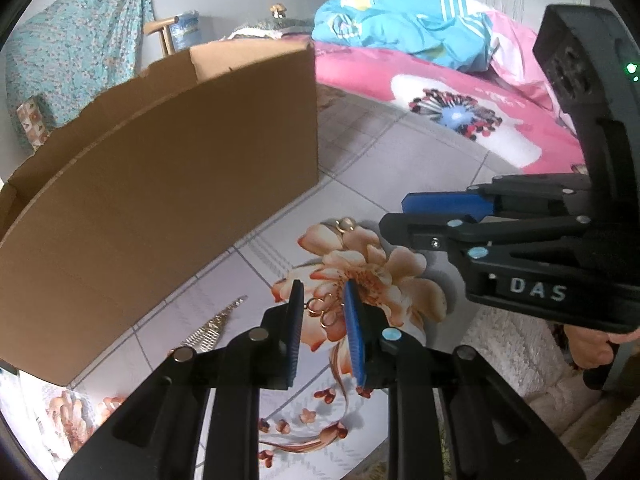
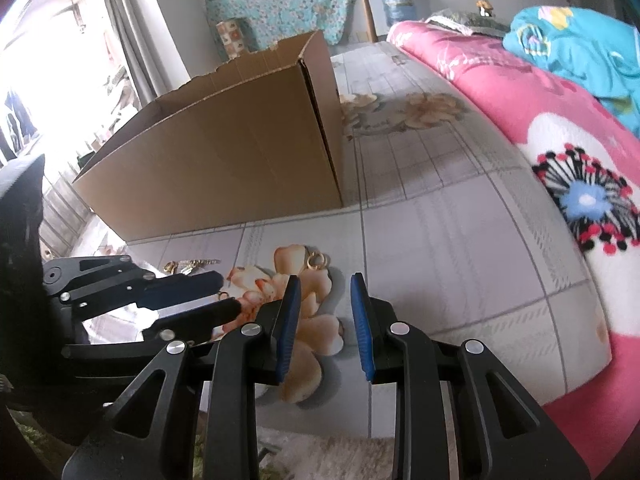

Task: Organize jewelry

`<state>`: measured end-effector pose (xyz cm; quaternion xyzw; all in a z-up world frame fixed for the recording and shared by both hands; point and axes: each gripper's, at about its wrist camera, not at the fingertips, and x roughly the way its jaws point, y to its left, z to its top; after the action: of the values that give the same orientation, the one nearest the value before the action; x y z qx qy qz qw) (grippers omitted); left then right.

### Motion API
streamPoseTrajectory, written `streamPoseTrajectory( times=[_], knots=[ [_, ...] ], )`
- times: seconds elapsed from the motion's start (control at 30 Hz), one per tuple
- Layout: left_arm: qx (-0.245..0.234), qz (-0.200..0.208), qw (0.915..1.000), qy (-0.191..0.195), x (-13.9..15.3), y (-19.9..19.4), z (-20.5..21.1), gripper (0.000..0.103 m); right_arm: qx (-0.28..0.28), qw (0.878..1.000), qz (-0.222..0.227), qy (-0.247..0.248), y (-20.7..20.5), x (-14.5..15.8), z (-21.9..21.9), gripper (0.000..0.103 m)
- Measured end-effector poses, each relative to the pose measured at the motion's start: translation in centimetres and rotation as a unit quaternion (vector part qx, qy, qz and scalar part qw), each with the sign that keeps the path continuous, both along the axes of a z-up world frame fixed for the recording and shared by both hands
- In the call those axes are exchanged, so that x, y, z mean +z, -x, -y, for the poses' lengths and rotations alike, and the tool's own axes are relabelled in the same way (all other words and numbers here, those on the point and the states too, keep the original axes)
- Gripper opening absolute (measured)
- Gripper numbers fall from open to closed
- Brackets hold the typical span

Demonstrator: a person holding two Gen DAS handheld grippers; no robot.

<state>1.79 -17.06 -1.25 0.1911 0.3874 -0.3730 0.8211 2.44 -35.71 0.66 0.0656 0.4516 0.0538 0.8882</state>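
Observation:
A cluster of gold rings (image 1: 323,309) lies on the flowered floor mat, right between the open fingers of my left gripper (image 1: 322,292). A second pair of gold rings (image 1: 345,224) lies farther off; it also shows in the right wrist view (image 2: 317,261), just beyond my right gripper (image 2: 325,280), which is open and empty. A gold and silver chain (image 1: 216,324) lies left of the rings, near the box; it also shows in the right wrist view (image 2: 188,265). An open cardboard box (image 1: 160,184) stands behind the jewelry and shows in the right wrist view (image 2: 224,152) too.
A pink flowered blanket (image 2: 540,128) with a blue quilt (image 1: 404,28) lies along the right. A white shaggy rug (image 1: 516,356) sits at the near right. A wooden chair (image 2: 362,4) and a teal hanging cloth (image 1: 80,36) are at the back.

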Motion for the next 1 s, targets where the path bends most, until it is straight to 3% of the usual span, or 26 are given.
streamPoseTrajectory(
  times=[0.4,0.47,0.53,0.6,0.7,0.73,1.0],
  knots=[
    [0.013,0.004,0.9997,0.022,0.7,-0.9,-1.6,0.019,0.064,0.995,-0.011,0.078,-2.8,-1.7,-2.6,0.023],
    [0.015,0.004,0.9996,0.023,0.7,-1.0,-1.7,0.020,0.073,0.993,-0.010,0.095,-2.9,-1.8,-2.9,0.020],
    [0.016,0.003,0.9996,0.025,0.6,-1.1,-1.8,0.019,0.086,0.991,-0.011,0.103,-2.9,-1.7,-3.2,0.010],
    [0.017,0.002,0.9995,0.027,0.6,-1.1,-2.0,0.019,0.092,0.989,-0.012,0.112,-2.8,-1.7,-3.4,0.009],
    [0.019,0.003,0.9994,0.030,0.6,-1.2,-2.1,0.019,0.091,0.990,-0.012,0.107,-2.7,-1.6,-3.2,0.006],
    [0.019,0.003,0.9993,0.031,0.7,-1.1,-2.1,0.019,0.088,0.991,-0.010,0.104,-2.7,-1.5,-3.1,0.000],
    [0.020,0.009,0.9992,0.035,1.2,-0.5,-2.7,0.019,0.073,0.994,-0.013,0.076,-2.3,-1.1,-2.2,0.000]
  ],
)
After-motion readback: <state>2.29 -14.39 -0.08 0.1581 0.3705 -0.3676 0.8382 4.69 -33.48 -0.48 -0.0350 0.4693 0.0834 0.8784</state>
